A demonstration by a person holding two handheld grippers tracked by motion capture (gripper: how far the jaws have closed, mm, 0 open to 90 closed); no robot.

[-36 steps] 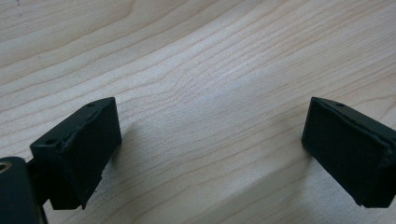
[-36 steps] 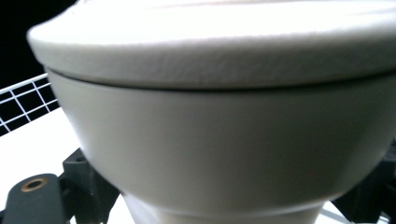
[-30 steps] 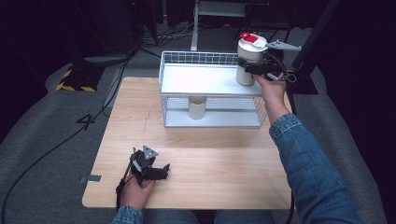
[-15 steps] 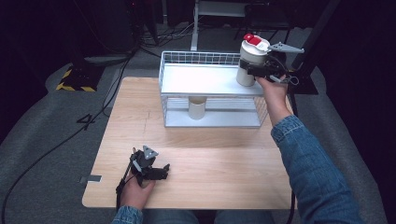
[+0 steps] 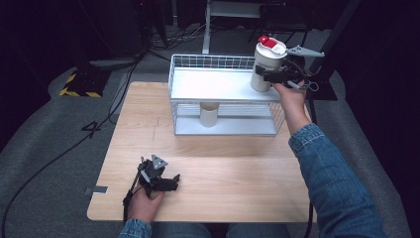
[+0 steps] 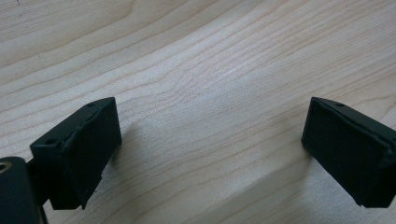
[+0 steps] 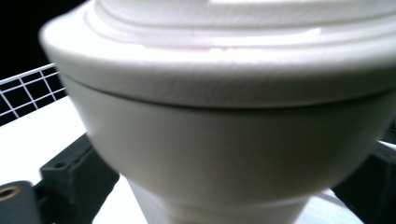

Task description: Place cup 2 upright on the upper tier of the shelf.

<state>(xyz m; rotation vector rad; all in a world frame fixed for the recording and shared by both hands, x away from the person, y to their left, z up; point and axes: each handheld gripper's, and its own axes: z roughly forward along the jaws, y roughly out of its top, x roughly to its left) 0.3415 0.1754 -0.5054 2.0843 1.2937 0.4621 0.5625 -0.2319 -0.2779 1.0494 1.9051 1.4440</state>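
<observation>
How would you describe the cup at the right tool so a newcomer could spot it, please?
Find the white wire rack at the table's far edge. On its top shelf, at the right end, stands a tall cream cup between the right tool's jaws. Unlike the plain cup on the lower shelf, it has a red-tabbed lid.

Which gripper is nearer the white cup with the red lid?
Right. The right gripper flanks the cup on the rack's top shelf; the left gripper rests far off on the table.

A large dark "4" is marked on the grey floor (image 5: pixel 94 128).
</observation>
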